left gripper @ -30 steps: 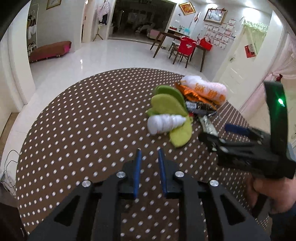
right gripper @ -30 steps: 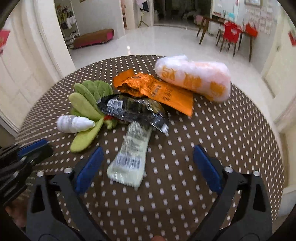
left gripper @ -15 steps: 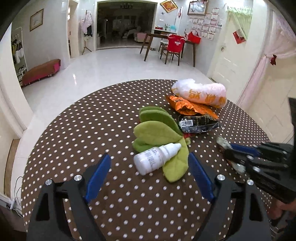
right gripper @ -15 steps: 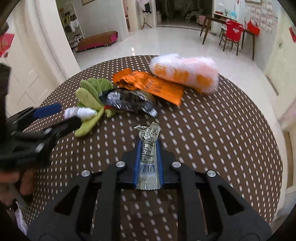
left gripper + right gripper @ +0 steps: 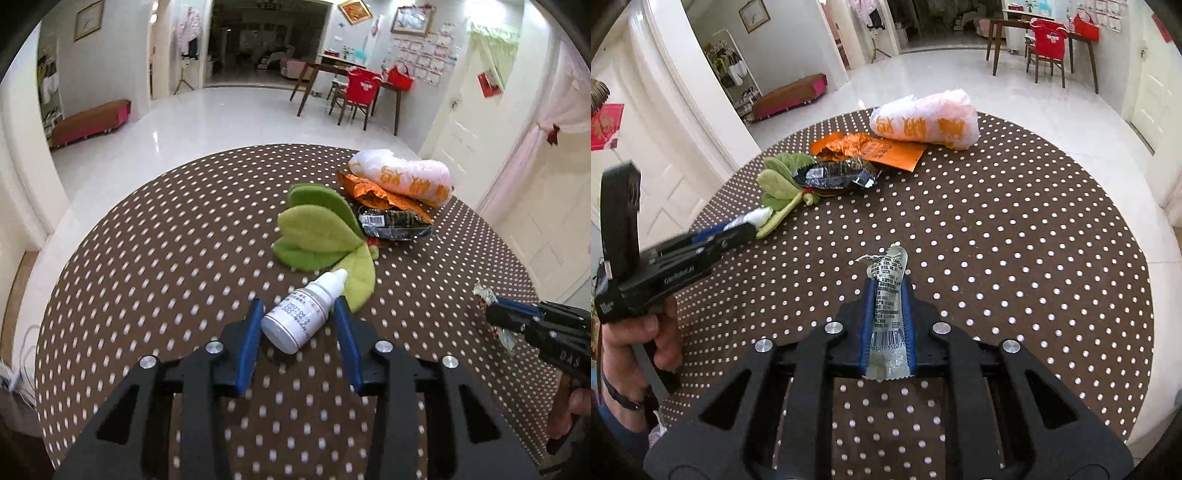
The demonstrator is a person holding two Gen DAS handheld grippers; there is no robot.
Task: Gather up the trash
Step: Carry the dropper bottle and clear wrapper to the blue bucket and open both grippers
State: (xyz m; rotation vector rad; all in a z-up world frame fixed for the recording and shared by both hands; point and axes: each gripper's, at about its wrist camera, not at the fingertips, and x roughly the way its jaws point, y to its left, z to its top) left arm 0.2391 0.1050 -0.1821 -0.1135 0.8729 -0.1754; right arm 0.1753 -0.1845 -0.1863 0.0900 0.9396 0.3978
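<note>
A small white dropper bottle (image 5: 295, 321) lies on the dotted table between the blue pads of my left gripper (image 5: 297, 302). The jaws are closing around it, with a slight gap still on the right side. My right gripper (image 5: 887, 282) is shut on a clear printed wrapper (image 5: 888, 295), holding it above the cloth. In the left wrist view that gripper (image 5: 491, 314) and its wrapper (image 5: 484, 295) show at the right edge. Farther back lie a black wrapper (image 5: 395, 223), an orange wrapper (image 5: 373, 192) and a white bag with orange print (image 5: 402, 177).
Green felt leaves (image 5: 317, 236) lie beside the bottle's tip. The round table (image 5: 1034, 258) has a brown dotted cloth, and its edge drops to a white tiled floor. A hand (image 5: 646, 343) holds the left gripper's handle at the left.
My left gripper opened wide, came over the bottle and has narrowed around it. My right gripper shut on the clear wrapper and drew it away from the pile.
</note>
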